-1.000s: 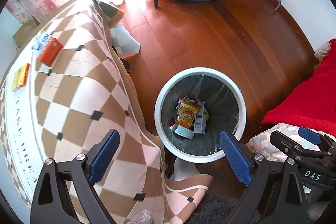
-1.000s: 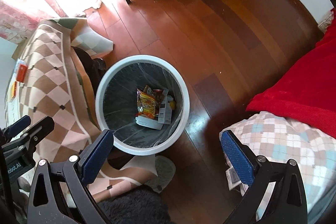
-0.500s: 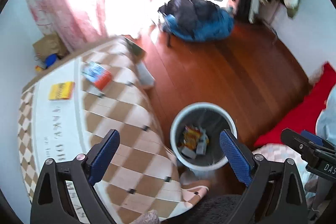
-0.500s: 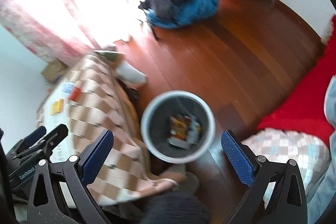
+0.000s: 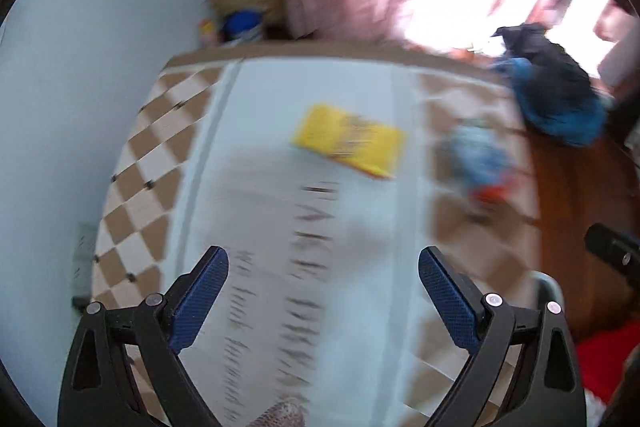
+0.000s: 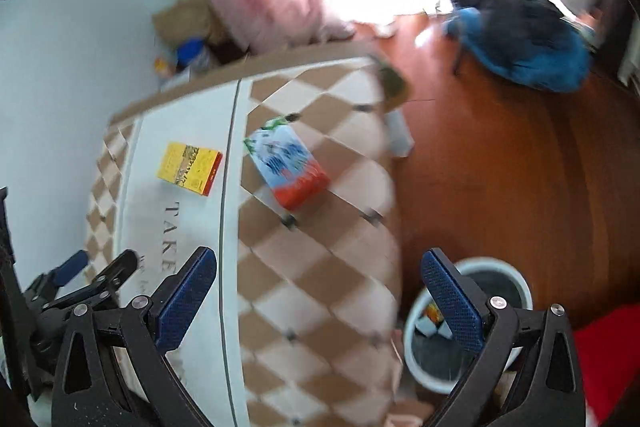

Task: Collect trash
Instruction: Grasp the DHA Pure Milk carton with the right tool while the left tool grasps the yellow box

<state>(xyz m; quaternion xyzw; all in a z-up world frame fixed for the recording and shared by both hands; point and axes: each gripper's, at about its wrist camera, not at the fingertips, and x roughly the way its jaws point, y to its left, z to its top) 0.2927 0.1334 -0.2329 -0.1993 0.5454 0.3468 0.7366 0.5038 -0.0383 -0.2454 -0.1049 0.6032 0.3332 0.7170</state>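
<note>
My left gripper [image 5: 320,299] and my right gripper [image 6: 318,301] were both wide open and held nothing. The trash was two things on the table [image 6: 320,267]: a yellow box [image 6: 189,168] on the white strip and a blue and red carton [image 6: 289,167] just beside it on the squares. The bin [image 6: 516,277] stood on the floor by the table's edge. The left view was blurry, so I think I could have missed the box, pushed it away, or knocked the carton off.
</note>
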